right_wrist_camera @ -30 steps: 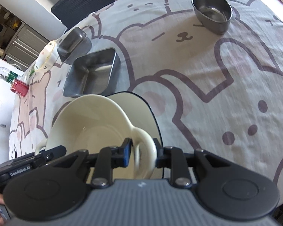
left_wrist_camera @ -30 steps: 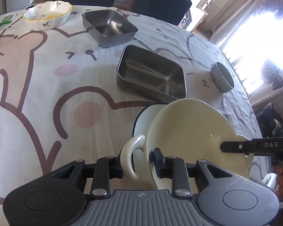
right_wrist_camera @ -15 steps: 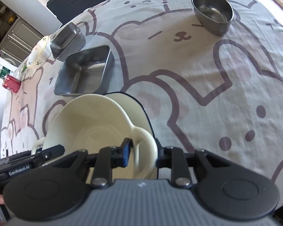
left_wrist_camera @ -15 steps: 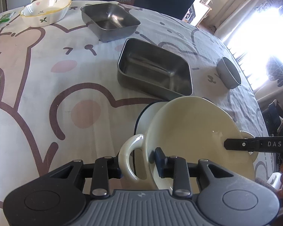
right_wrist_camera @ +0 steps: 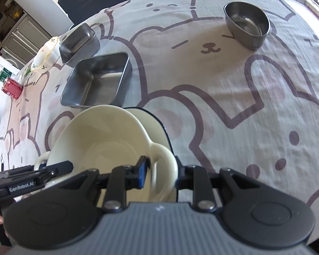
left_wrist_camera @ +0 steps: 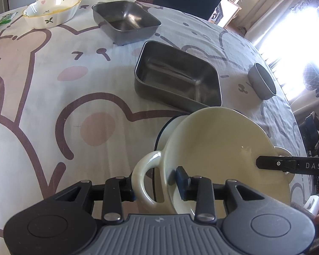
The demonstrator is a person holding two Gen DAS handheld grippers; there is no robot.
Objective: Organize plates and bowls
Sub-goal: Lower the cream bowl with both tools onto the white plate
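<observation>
While lowered over the blue-rimmed plate [left_wrist_camera: 167, 125], cream two-handled bowl [left_wrist_camera: 223, 146]: carried by both loop handles, tilted, seemingly not yet seated flat. Left gripper [left_wrist_camera: 157, 186]: jaws astride the near handle [left_wrist_camera: 143, 176], just been opening; narrow gap, inner pad at the bowl wall, outer pad beside the loop, grip apparently slackening; firm contact not decidable. Right gripper [right_wrist_camera: 160, 173]: jaws part closed about the opposite handle [right_wrist_camera: 165, 159], width unchanged; pads close on either side, handle blurred, hold likely kept. Compared with a second ago: bowl nearly in the same place over the plate; rectangular steel tray [left_wrist_camera: 178, 78] just beyond, clear of the rim. Judged: release begun on the left side, stacking step near its end. Remaining on the bear-print cloth [left_wrist_camera: 53, 85], unstacked: square steel dish [left_wrist_camera: 125, 19], floral dish [left_wrist_camera: 53, 10], small steel bowl [right_wrist_camera: 246, 24].
</observation>
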